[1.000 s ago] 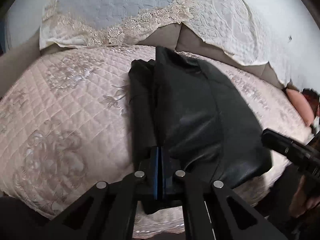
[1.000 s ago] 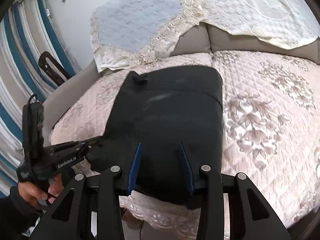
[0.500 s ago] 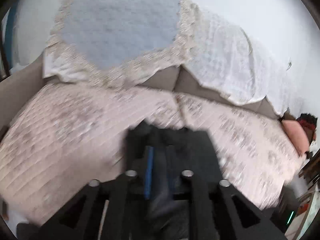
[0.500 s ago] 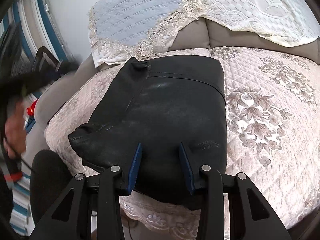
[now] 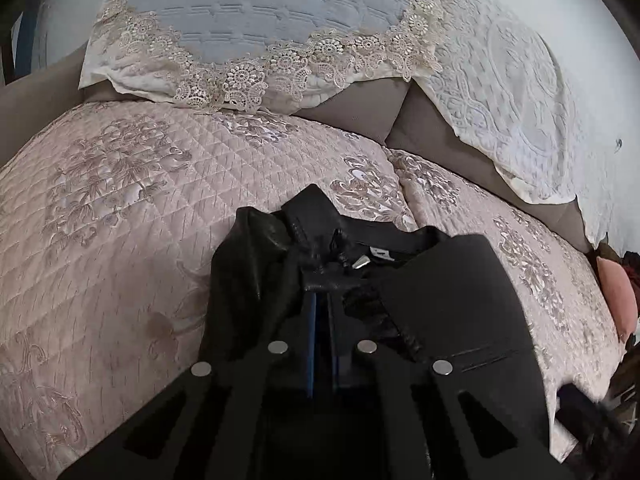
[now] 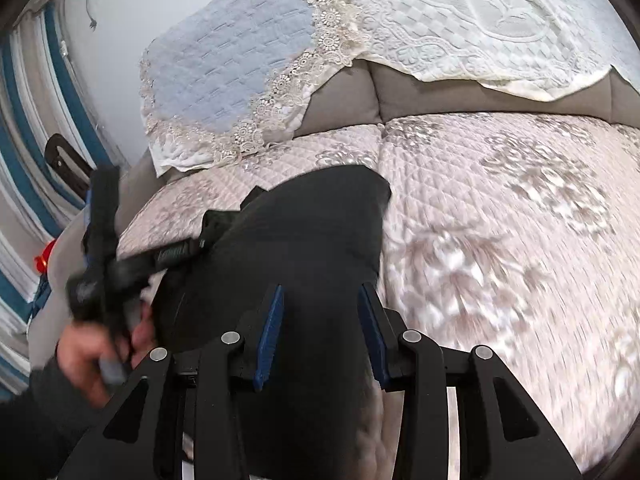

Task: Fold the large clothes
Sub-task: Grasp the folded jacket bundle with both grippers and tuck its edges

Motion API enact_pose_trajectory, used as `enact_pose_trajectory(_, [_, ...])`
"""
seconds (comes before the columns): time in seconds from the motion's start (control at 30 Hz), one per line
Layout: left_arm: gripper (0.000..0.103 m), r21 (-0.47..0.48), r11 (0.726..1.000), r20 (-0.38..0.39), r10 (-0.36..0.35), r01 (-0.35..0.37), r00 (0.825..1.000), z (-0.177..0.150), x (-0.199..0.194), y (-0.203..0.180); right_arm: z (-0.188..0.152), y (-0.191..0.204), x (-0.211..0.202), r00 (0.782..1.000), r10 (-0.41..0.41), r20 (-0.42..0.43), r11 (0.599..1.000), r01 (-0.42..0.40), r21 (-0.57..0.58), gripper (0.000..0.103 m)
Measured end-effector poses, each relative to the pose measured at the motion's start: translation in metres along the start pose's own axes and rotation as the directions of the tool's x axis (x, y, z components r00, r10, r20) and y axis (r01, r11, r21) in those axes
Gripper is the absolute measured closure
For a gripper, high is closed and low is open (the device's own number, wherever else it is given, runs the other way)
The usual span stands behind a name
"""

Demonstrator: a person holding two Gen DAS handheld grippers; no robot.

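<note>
A black leather-like garment [image 5: 448, 304] lies on the quilted pink sofa cover [image 5: 120, 208]. My left gripper [image 5: 320, 300] is shut on a bunched fold of the garment near its zipper and label, with the fabric draped over the fingers. In the right wrist view the garment [image 6: 312, 248] is folded over and my right gripper [image 6: 320, 300] is open just above its near part, holding nothing. The left gripper [image 6: 176, 252] shows there too, at the garment's left edge, in the person's hand.
Lace-trimmed blue and white covers [image 5: 256, 20] hang over the grey sofa back [image 5: 360, 108]. A pink cushion [image 5: 616, 300] sits at the right end. A blue-and-white striped curtain [image 6: 24, 160] and a red object [image 6: 44, 260] are left of the sofa.
My left gripper has carried the garment's near edge up and forward over the rest, folding it shorter. The right gripper stayed open and moved slightly forward over the garment.
</note>
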State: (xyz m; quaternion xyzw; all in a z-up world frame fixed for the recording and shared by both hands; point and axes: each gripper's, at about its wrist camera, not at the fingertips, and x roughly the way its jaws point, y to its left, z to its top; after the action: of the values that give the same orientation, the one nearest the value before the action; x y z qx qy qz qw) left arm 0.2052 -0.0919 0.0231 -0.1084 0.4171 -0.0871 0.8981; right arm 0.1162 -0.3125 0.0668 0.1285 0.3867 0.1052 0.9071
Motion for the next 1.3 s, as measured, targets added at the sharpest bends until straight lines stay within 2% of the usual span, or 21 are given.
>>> enact_pose_trajectory(0.13, [0.095,0.016,1.0,-0.007,0.016,-0.016,1.0,0.0,0.007,-0.004,0.017,0.002,0.032,1.0,-0.014,-0.012,1.0,0.014,-0.002,0.065])
enact_pose_trajectory(0.23, [0.095,0.005,1.0,-0.02,-0.001,0.001,1.0,0.002,0.014,-0.001,0.006,-0.008,0.059,0.998,-0.028,-0.054,0.999,0.029,0.019,0.065])
enact_pose_trajectory(0.3, [0.095,0.015,1.0,-0.021,-0.003,0.003,1.0,0.002,0.018,-0.003,-0.004,-0.013,0.062,0.999,-0.026,-0.038,0.999,0.027,0.036,0.065])
enact_pose_trajectory(0.4, [0.095,0.004,1.0,-0.024,-0.022,0.022,0.999,0.0,0.024,-0.001,-0.015,-0.01,0.069,0.999,-0.05,-0.019,0.999,0.05,-0.001,0.065])
enact_pose_trajectory(0.6, [0.098,-0.007,0.999,-0.058,-0.043,0.042,0.997,0.008,0.02,-0.003,-0.014,-0.012,0.066,0.999,-0.05,-0.016,0.999,0.05,0.009,0.065])
enact_pose_trajectory(0.63, [0.097,-0.005,0.999,-0.07,-0.054,0.053,0.996,0.012,0.016,-0.004,-0.009,-0.014,0.063,0.998,-0.049,-0.033,0.999,0.049,0.019,0.065])
enact_pose_trajectory(0.7, [0.087,-0.006,0.997,-0.068,-0.079,0.079,0.995,0.019,0.002,-0.004,0.0,-0.014,0.051,0.998,-0.055,-0.04,0.998,0.056,0.028,0.065])
enact_pose_trajectory(0.73, [0.077,0.004,0.996,-0.049,-0.09,0.09,0.995,0.022,-0.007,-0.005,0.004,-0.013,0.042,0.998,-0.051,-0.021,0.998,0.052,0.032,0.065])
enact_pose_trajectory(0.77, [0.072,0.013,0.996,-0.03,-0.09,0.091,0.995,0.023,-0.018,-0.006,0.007,-0.011,0.03,0.999,-0.041,0.004,0.999,0.041,0.033,0.065])
enact_pose_trajectory(0.83, [0.067,0.032,0.992,-0.002,-0.126,0.126,0.992,0.02,-0.037,-0.009,0.011,-0.005,0.014,0.999,-0.027,0.029,0.999,0.027,0.022,0.065])
enact_pose_trajectory(0.93, [0.067,0.096,0.989,-0.004,-0.116,0.115,0.993,0.003,-0.053,-0.01,0.008,0.011,0.007,1.0,0.005,0.019,1.0,-0.005,-0.01,0.065])
enact_pose_trajectory(1.07, [0.064,0.107,0.991,-0.045,-0.077,0.081,0.996,-0.031,-0.059,0.008,-0.013,0.028,0.012,0.999,0.035,-0.04,0.998,-0.037,-0.054,0.065])
enact_pose_trajectory(1.17, [0.063,0.103,0.992,-0.028,-0.069,0.072,0.997,-0.045,-0.061,0.019,-0.036,0.033,0.026,0.996,0.008,-0.091,0.996,-0.016,-0.088,0.066])
enact_pose_trajectory(1.3, [0.063,0.151,0.988,0.001,-0.028,0.027,1.0,-0.05,-0.049,0.013,-0.044,0.033,0.038,0.998,-0.012,-0.065,0.991,0.003,-0.137,0.066])
